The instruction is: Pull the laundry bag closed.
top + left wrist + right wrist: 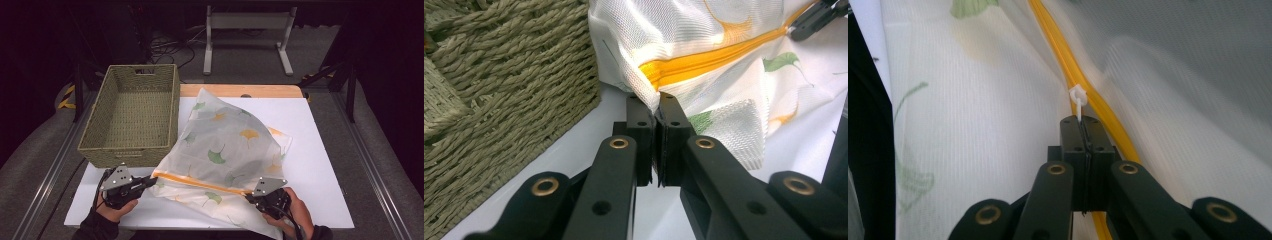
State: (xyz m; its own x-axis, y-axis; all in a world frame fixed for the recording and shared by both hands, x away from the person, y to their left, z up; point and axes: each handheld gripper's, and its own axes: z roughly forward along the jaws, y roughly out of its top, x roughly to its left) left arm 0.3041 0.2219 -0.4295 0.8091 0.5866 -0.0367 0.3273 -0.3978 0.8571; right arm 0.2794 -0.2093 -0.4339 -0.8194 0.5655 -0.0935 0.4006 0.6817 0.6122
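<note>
A white mesh bag [225, 145] printed with green and yellow leaves lies on the white table top, puffed up over its contents. An orange zipper [200, 182] runs along its near edge. My left gripper [151, 181] is shut on the bag's corner [651, 97] at the zipper's left end. My right gripper [248, 196] is shut on the white zipper pull [1078, 100], which sits on the orange zipper [1083, 95]. The other gripper's dark jaws show at the far end of the zipper [714, 60] in the left gripper view.
A woven green basket [131, 116] stands at the back left, touching the bag's left side; its wall [509, 85] is close beside my left gripper. The white table top [320, 165] has bare room at the right. A white stand [247, 35] is behind the table.
</note>
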